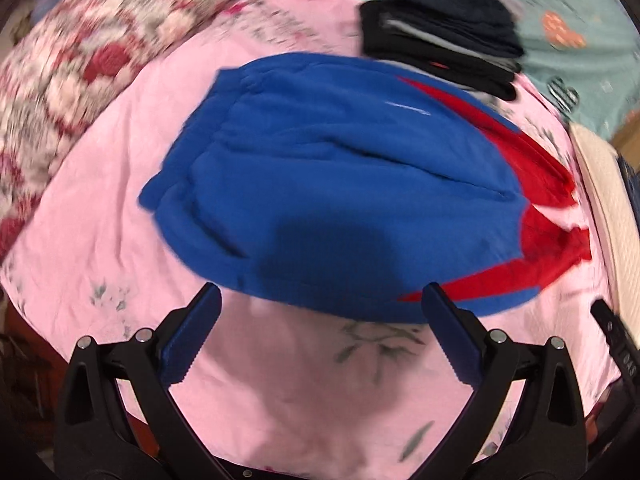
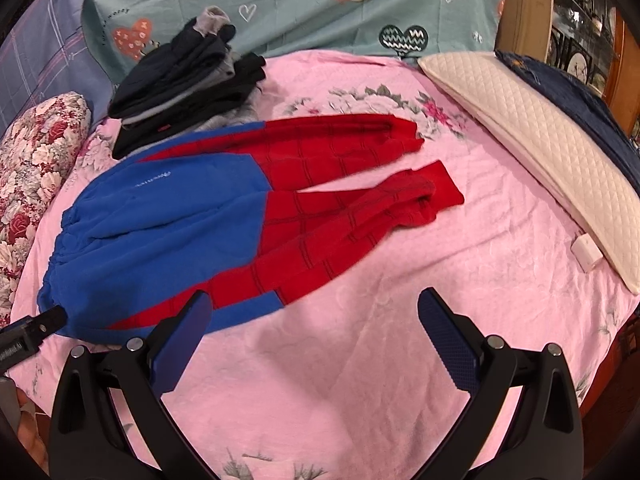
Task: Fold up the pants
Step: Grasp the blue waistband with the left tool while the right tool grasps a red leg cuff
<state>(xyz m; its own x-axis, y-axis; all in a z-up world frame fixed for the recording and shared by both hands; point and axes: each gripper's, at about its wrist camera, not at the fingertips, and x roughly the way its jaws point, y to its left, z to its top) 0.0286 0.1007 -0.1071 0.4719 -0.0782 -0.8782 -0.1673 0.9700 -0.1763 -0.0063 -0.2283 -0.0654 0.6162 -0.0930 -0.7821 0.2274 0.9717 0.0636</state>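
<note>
Blue and red pants point(image 1: 320, 184) lie spread on the pink bedsheet point(image 1: 120, 200). In the right wrist view the pants point(image 2: 168, 216) have the blue waist at the left and two red legs running right. My left gripper point(image 1: 320, 300) is open and empty, just short of the blue near edge. My right gripper point(image 2: 314, 304) is open and empty, over the sheet beside the lower pant leg. The left gripper's tip point(image 2: 44, 322) shows at the waist's near corner.
A stack of folded dark clothes point(image 2: 188, 84) sits behind the pants, also in the left wrist view point(image 1: 440, 28). A floral pillow point(image 2: 36, 168) lies at the left. A white quilted pillow point(image 2: 540, 152) and dark blue fabric point(image 2: 568, 92) lie at the right.
</note>
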